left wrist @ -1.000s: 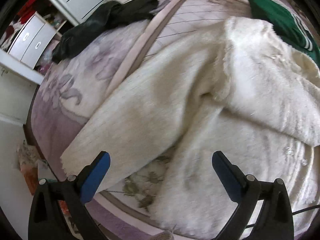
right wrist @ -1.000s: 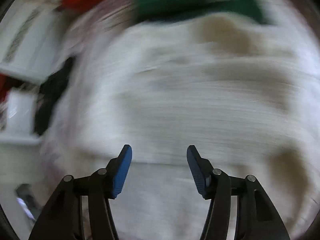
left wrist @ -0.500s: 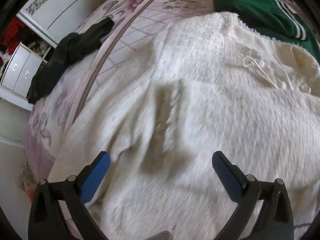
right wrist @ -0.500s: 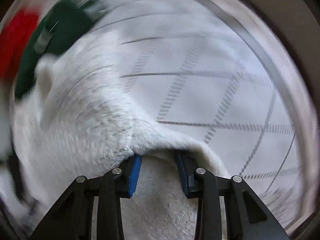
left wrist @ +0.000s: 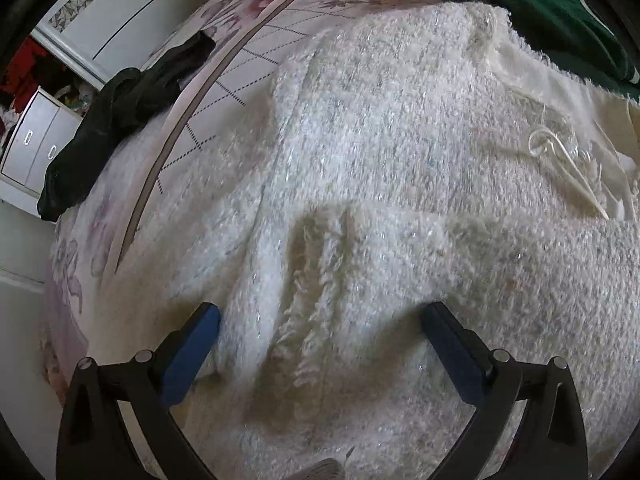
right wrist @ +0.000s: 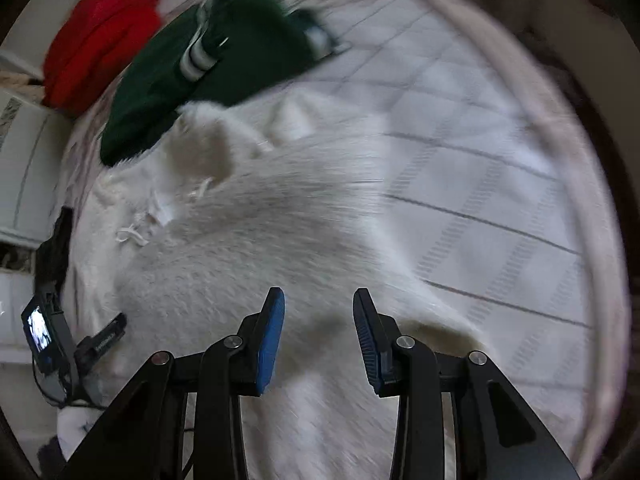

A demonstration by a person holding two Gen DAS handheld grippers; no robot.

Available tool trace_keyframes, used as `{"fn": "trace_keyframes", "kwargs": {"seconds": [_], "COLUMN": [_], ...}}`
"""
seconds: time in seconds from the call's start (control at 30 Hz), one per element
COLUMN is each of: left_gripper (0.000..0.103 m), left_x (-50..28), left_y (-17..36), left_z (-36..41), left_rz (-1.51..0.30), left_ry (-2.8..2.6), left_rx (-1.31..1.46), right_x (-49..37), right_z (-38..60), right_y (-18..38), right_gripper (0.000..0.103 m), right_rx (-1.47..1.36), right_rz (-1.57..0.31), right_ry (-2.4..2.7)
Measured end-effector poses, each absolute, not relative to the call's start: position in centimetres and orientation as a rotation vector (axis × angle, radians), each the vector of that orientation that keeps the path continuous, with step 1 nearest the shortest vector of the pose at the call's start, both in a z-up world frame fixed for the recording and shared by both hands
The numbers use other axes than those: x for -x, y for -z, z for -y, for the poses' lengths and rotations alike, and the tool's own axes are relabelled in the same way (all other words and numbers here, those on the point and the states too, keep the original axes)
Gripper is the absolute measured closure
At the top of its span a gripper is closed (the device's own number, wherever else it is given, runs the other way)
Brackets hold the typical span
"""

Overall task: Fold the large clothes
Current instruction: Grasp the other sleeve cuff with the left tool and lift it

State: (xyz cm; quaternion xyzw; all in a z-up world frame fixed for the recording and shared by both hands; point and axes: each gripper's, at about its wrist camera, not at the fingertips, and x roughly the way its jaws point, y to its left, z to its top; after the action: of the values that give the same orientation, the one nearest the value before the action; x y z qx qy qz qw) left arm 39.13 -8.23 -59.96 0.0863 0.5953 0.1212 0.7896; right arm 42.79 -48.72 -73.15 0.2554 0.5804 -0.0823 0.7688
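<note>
A large white fuzzy garment (left wrist: pixel 380 140) lies spread on the bed, with a drawstring loop (left wrist: pixel 560 156) near its neck. My left gripper (left wrist: pixel 320 316) hovers close over a fringed fold of it, jaws wide open and holding nothing. In the right wrist view the same garment (right wrist: pixel 240 260) covers the left half of the bed. My right gripper (right wrist: pixel 318 296) is low over the garment's right edge. Its jaws are opening, the cloth lies under them, and no fold is pinched between the pads.
A green garment (left wrist: pixel 540 12) (right wrist: pixel 180 80) lies just beyond the white one, with red clothes (right wrist: pixel 96 48) behind it. A black garment (left wrist: pixel 120 120) rests at the bed's left edge. White drawers (left wrist: pixel 36 148) stand past it. Bare checked bedspread (right wrist: pixel 480 180) lies right.
The left gripper slid from the garment's sleeve onto its body and sank closer. The right gripper had closed on a fold half a second ago; now its pads are apart and the fold is out.
</note>
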Motion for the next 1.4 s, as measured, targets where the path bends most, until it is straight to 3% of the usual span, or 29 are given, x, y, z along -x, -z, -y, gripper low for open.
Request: {"fn": "trace_keyframes", "kwargs": {"seconds": [0.1, 0.23, 0.37, 0.63, 0.87, 0.93, 1.0, 1.07, 1.13, 1.2, 1.4], "left_gripper": [0.000, 0.000, 0.000, 0.000, 0.001, 0.008, 0.024, 0.033, 0.050, 0.083, 0.087], "left_x": [-40.0, -39.7, -35.9, -18.5, -10.6, -10.7, -11.4, -12.4, -13.9, -15.9, -20.5], "left_y": [60.1, 58.9, 55.6, 54.0, 59.0, 60.5, 61.5, 61.7, 61.2, 60.3, 57.8], "left_z": [8.0, 6.7, 2.6, -13.0, -22.2, -24.1, -25.6, -26.8, -27.8, -28.3, -30.6], "left_rz": [-1.283, -1.296, -1.308, -1.418, -1.239, -1.166, -1.150, -1.130, -1.121, -1.122, -1.101], "left_ry": [-0.246, -0.242, -0.286, -0.625, -0.777, -0.809, -0.874, -0.926, -0.972, -0.978, -0.965], "left_rx": [-0.175, -0.117, 0.055, 0.577, 1.154, 1.228, 1.223, 1.191, 1.117, 1.027, 0.856], "right_x": [-44.7, -45.6, -43.6, -40.5, -38.7, -38.4, -38.3, -38.5, -38.3, -38.1, -38.8], "right_z": [48.6, 46.8, 44.2, 32.9, 26.5, 25.6, 24.4, 22.7, 21.8, 20.5, 20.2], "right_y": [76.0, 74.0, 71.8, 74.6, 77.0, 77.6, 77.9, 78.3, 78.5, 78.8, 78.5], "right_gripper": [0.077, 0.072, 0.033, 0.032, 0.032, 0.032, 0.032, 0.032, 0.032, 0.032, 0.032], "right_rx": [-0.539, -0.445, -0.288, -0.131, -0.088, -0.092, -0.077, -0.051, -0.026, -0.008, -0.027], "right_rz": [-1.324, -1.354, -1.386, -1.492, -1.520, -1.529, -1.538, -1.544, -1.544, -1.546, -1.539], "right_ry": [0.264, 0.298, 0.297, 0.165, 0.114, 0.116, 0.127, 0.136, 0.142, 0.149, 0.197]}}
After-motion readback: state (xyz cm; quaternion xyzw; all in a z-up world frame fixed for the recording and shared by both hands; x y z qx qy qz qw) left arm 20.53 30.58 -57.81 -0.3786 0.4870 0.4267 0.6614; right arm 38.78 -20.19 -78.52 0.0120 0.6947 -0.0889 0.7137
